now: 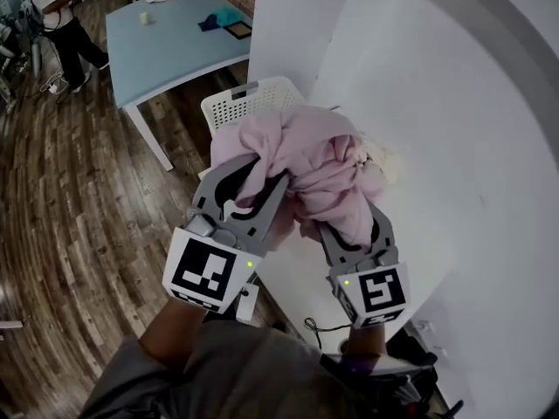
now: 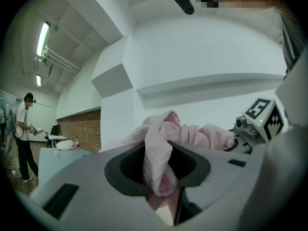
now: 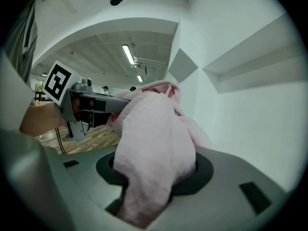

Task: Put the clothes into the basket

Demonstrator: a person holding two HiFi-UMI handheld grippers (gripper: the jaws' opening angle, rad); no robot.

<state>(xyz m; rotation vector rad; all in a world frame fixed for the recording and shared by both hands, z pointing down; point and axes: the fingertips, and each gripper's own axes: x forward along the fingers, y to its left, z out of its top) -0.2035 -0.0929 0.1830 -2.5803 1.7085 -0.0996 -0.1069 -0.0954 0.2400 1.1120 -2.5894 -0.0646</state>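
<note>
Above the near rim of the white basket [image 1: 251, 101], a bunched pink garment [image 1: 314, 168] is held up by both grippers. The left gripper [image 1: 258, 182] and right gripper [image 1: 349, 223] each clamp a fold of it. The basket lies just ahead of the jaws and below them, nearer the left gripper.

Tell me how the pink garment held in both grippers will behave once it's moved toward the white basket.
Likely floppy: the pink garment bunches and folds between the left gripper and right gripper. Probably light, since two pinches of fabric carry it. Loose ends may droop and snag the basket rim.
</note>
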